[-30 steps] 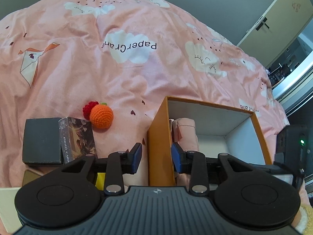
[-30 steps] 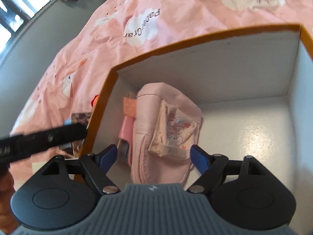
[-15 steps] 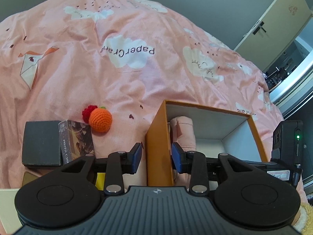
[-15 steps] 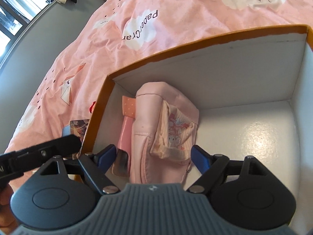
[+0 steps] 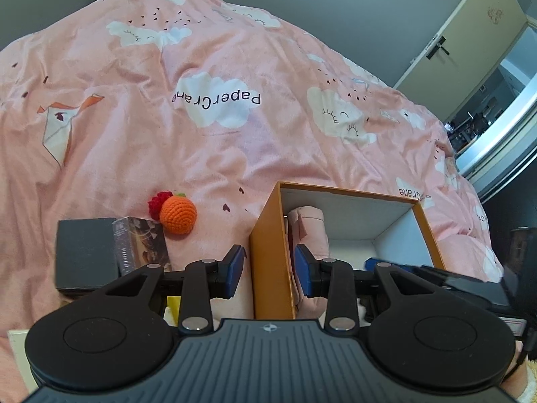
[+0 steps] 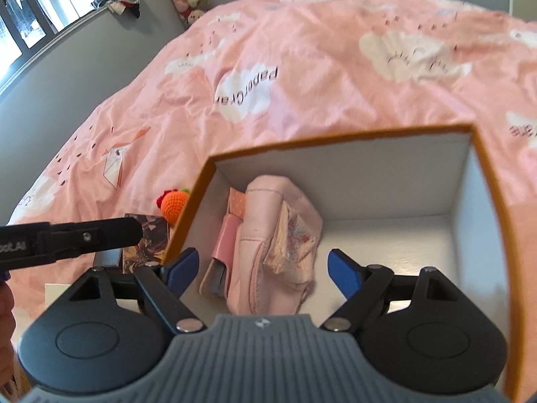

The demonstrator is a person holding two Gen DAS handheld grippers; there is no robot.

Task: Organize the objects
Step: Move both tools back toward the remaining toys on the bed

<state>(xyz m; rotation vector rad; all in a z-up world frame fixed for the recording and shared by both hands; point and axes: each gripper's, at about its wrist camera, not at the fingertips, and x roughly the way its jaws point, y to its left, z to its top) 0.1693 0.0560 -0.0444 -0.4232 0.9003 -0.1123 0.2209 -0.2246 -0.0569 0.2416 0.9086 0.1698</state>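
The left gripper (image 5: 268,270) grips the orange box (image 5: 268,262) wall. The right gripper (image 6: 260,270) hangs wide open and empty — the crochet orange (image 5: 177,215) lies left of the box, nearer the left hand.

Both views look forward and downward along their own fingers over the pink bed cover (image 5: 208,154). The left wrist view is close to the orange box (image 5: 268,255) wall, at lower centre. The right wrist view looks into the same box (image 6: 483,181) from above. Both show the crocheted orange (image 5: 178,215).
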